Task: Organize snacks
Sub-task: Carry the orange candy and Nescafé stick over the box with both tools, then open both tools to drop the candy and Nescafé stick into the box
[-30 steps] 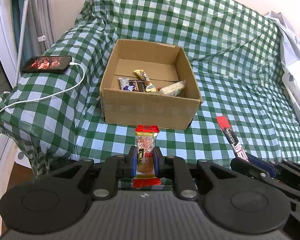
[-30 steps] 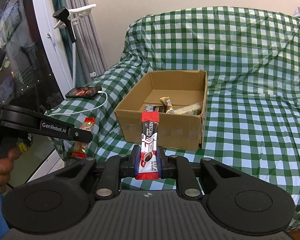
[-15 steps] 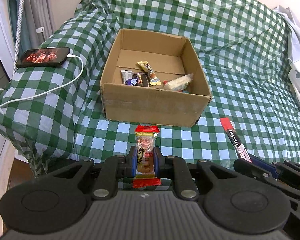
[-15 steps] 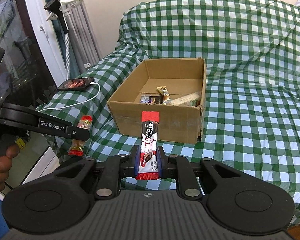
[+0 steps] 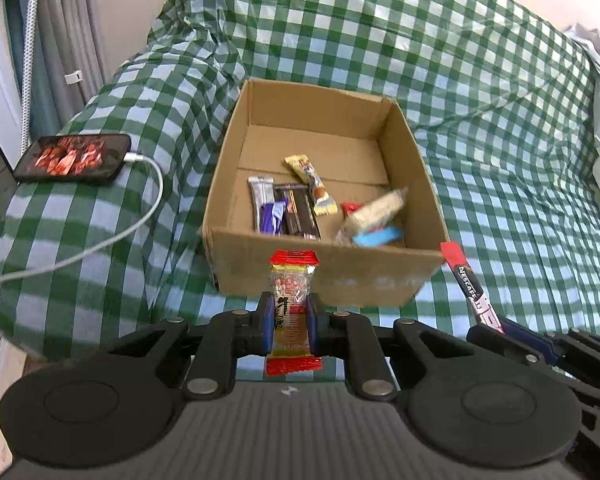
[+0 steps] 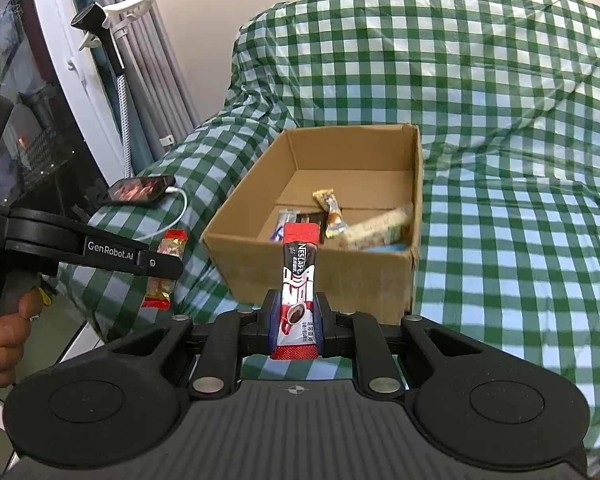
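An open cardboard box (image 5: 332, 276) (image 6: 236, 256) sits on the green checked sofa cover and holds several snack bars and packets (image 5: 296, 208) (image 6: 332, 212). My left gripper (image 5: 290, 324) is shut on a clear snack packet with red ends (image 5: 293, 292), just short of the box's near wall. That packet (image 6: 167, 256) and the left gripper (image 6: 158, 265) also show at the left of the right wrist view. My right gripper (image 6: 298, 322) is shut on a red Nescafe coffee stick (image 6: 298, 276), upright before the box. The stick (image 5: 466, 280) appears at the right of the left wrist view.
A phone (image 5: 74, 157) (image 6: 142, 191) with a lit screen lies on the covered sofa arm, a white cable (image 5: 132, 224) trailing from it. A person's hand (image 6: 4, 340) grips the left tool. Curtains and a clip-on holder (image 6: 112, 20) stand at the left.
Both grippers have moved toward the box with their packets still held; the box looks larger and nearer in both views.
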Action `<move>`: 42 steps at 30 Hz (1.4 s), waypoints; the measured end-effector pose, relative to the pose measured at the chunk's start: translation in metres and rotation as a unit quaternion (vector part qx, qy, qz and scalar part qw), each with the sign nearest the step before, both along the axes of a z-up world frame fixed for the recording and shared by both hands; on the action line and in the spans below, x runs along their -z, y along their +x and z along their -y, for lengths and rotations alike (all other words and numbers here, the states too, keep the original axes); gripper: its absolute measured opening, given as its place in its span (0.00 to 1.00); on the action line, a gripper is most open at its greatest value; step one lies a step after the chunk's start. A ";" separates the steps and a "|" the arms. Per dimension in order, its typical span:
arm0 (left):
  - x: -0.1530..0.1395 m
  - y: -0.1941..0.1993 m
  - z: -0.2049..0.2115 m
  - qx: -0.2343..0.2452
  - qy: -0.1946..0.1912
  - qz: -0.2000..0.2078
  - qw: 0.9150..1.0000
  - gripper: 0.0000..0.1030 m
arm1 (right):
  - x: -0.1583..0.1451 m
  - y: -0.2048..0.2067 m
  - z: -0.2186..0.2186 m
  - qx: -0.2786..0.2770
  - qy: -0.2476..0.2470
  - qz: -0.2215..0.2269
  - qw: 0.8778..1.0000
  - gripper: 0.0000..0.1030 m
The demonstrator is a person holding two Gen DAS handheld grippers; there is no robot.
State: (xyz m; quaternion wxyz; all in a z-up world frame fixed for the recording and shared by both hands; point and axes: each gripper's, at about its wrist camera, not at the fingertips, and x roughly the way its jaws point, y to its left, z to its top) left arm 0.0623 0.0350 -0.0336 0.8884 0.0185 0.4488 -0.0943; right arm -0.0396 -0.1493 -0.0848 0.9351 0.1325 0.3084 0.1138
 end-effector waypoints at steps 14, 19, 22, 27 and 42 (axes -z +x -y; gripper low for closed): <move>0.017 0.110 0.025 0.013 -0.001 -0.020 1.000 0.17 | 0.007 0.109 0.011 0.021 0.013 0.007 1.000 0.18; 0.032 0.142 0.039 0.016 0.006 -0.023 1.000 0.17 | 0.018 0.142 0.016 0.031 0.013 0.001 0.999 0.18; 0.045 0.162 0.046 0.014 0.008 -0.033 0.999 0.17 | 0.026 0.160 0.021 0.038 0.010 -0.003 0.999 0.18; 0.062 0.186 0.054 0.015 0.017 -0.045 0.999 0.17 | 0.039 0.185 0.027 0.043 0.010 -0.014 0.999 0.18; 0.047 0.199 0.050 -0.004 0.054 0.038 0.998 1.00 | 0.044 0.212 0.042 0.105 0.034 -0.009 0.994 0.91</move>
